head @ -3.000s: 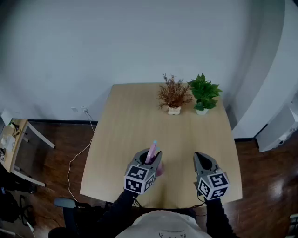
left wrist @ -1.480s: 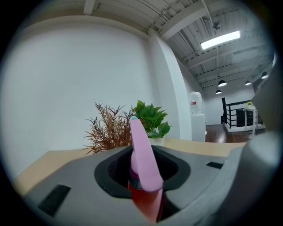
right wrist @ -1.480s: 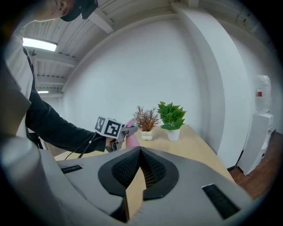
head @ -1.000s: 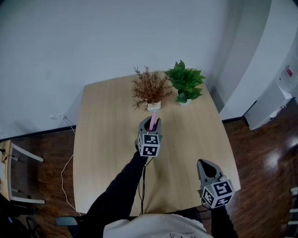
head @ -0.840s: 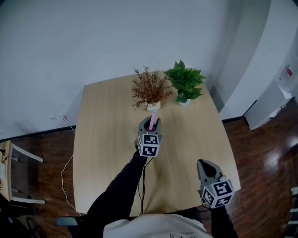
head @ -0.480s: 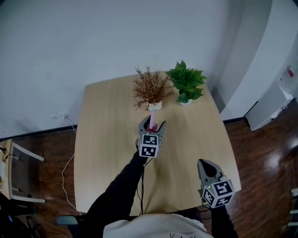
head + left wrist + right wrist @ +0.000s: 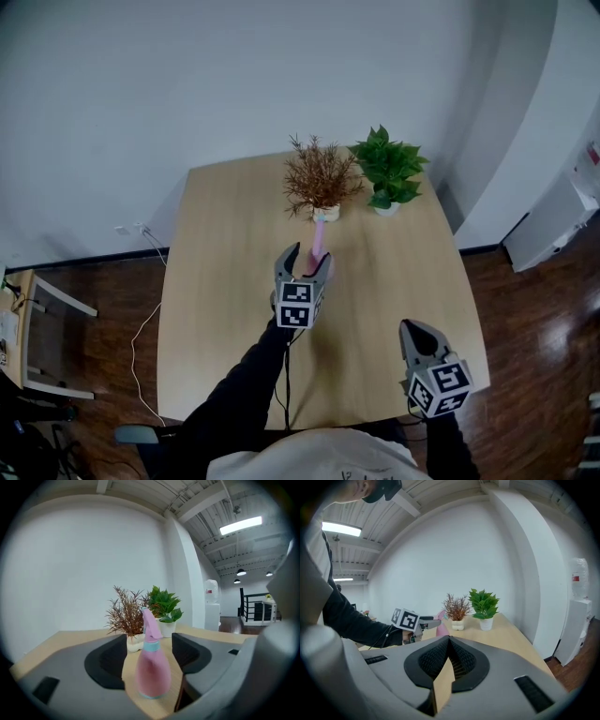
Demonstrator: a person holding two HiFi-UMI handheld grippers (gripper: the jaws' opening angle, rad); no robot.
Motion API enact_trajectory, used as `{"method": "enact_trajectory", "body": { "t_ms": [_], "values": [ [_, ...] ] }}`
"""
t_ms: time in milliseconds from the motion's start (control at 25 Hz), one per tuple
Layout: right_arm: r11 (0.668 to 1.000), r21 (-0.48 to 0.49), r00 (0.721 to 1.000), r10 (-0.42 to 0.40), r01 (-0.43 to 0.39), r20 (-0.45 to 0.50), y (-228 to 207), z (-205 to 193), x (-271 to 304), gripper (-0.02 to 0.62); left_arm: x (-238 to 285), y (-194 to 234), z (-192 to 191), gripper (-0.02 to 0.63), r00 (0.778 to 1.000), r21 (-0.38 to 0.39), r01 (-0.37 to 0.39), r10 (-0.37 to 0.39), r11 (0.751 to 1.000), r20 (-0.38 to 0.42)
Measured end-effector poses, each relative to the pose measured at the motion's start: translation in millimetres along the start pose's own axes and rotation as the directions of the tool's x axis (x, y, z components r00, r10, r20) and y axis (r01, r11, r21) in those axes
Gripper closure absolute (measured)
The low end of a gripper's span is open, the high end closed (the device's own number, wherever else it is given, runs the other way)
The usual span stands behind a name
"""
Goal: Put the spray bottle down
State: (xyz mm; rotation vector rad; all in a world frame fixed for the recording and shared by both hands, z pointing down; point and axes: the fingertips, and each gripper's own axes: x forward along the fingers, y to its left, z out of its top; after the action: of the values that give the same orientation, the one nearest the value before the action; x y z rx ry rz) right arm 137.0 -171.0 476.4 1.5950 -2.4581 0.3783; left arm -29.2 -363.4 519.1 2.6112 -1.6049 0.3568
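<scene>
1. Since a second ago the left gripper (image 7: 305, 267) has been loosed from the spray bottle (image 7: 319, 246). The jaws were then clamped on it. They are now spread and opening further, and the gripper has been drawn back a little toward the person.
2. One spray bottle is counted. It is pink and stands upright on the table (image 7: 216, 281) near its middle, at 12 o'clock from the left gripper.
3. In the left gripper view the bottle is seen between the two pads (image 7: 110, 660), with a gap on each side, so it is touched by neither.
4. Two grippers are counted. The right gripper (image 7: 413, 327) is held over the table's 5 o'clock corner, well apart from the bottle. Its jaws are pressed together and nothing is held between them.
5. Two potted plants are counted at the table's far edge, just beside each other, each in a white pot. One brown dry plant (image 7: 322, 178) is set at 12 o'clock and one green plant (image 7: 389, 169) at 1 o'clock.
6. The bottle is found near the brown plant, at its 6 o'clock.
</scene>
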Motion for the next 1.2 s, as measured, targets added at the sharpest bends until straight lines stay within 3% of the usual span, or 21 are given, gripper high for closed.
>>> {"method": "enact_trajectory", "body": {
  "t_ms": [80,280,360,520,720,1200],
  "values": [
    [1.000,-0.002,1.000,0.011,-0.011,0.007,4.7,2.7,1.1,0.615,-29.4,0.0,-1.1,0.332,1.000,-0.017,-0.018,0.018,1.000,0.014],
    [0.999,-0.018,0.998,0.047,-0.047,0.033,19.4,12.4,4.9,0.615,-116.7,-9.1,-15.9,0.572,0.998,-0.138,-0.057,0.060,0.989,0.018],
    [0.998,-0.027,0.997,0.063,-0.062,0.041,26.9,16.2,7.5,0.615,-142.6,-13.2,-23.7,0.603,0.999,-0.182,-0.052,0.053,0.982,0.001],
    [0.996,-0.030,0.995,0.087,-0.085,0.057,39.1,18.9,11.1,0.615,-179.8,-32.2,-24.6,0.604,1.000,-0.176,0.011,-0.015,0.984,-0.020],
    [0.992,-0.027,0.988,0.123,-0.121,0.095,56.0,26.7,8.1,0.615,-212.9,-52.0,3.6,0.603,0.996,-0.132,0.088,-0.085,0.987,0.027],
    [0.985,-0.081,0.978,0.164,-0.155,0.129,90.6,46.7,0.2,0.615,-236.2,-52.0,36.6,0.603,0.994,-0.133,0.106,-0.102,0.985,0.033]
  ]
}}
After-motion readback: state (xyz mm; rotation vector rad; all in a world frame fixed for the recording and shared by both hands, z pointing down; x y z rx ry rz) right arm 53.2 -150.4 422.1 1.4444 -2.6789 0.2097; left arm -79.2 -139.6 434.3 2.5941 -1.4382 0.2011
